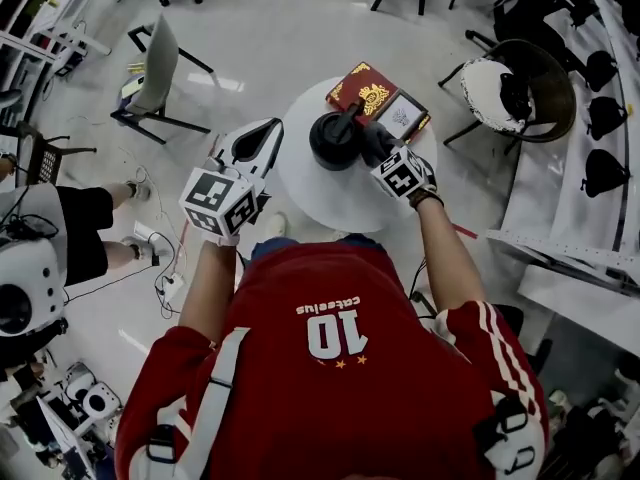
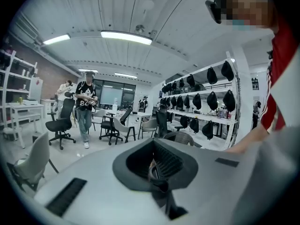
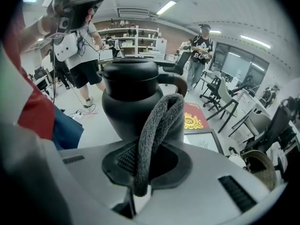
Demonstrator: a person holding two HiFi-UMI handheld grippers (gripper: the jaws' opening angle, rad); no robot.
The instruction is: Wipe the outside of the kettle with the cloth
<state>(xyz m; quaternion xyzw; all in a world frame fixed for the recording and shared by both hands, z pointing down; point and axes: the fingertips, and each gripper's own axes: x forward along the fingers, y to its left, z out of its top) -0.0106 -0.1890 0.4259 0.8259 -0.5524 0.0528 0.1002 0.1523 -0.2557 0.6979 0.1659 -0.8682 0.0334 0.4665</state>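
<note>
Two grippers, itemised. Right gripper [image 3: 143, 170]: jaws clamped on a folded grey cloth [image 3: 157, 125], whose loop lay against the side of the black kettle [image 3: 131, 95]. The kettle stood near the middle of the round white table [image 1: 320, 203], with a red book [image 1: 362, 90] just behind it at the far edge. Left gripper [image 2: 157, 172]: jaws together, empty, raised by the table's left edge. Risk: nothing braced the kettle, so a firm wipe could shove it into the book or tip it.
</note>
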